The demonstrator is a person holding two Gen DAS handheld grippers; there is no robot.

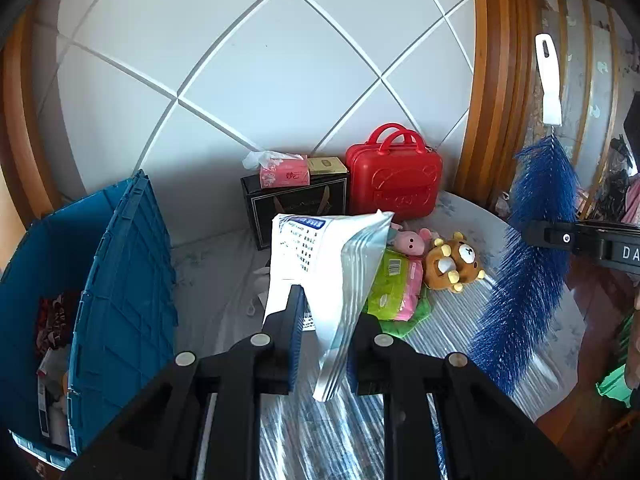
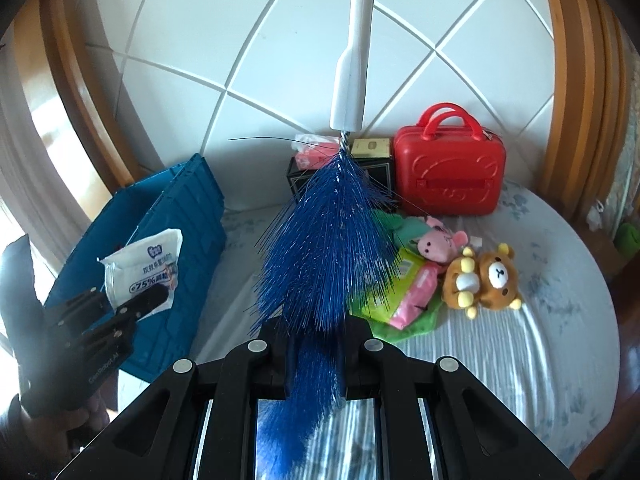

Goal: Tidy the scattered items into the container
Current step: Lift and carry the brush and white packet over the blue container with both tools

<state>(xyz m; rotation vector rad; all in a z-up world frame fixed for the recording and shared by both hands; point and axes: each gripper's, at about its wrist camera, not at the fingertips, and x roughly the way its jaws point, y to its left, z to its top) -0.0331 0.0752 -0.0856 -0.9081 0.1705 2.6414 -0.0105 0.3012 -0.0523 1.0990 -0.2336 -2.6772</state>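
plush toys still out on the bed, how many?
2. A pink plush lies in front of the red case; a brown bear plush lies just right of it. More could be hidden under the wipes packs or inside the blue crate.

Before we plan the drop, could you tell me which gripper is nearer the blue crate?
Left. The left gripper is right beside the blue crate; the right gripper is farther off.
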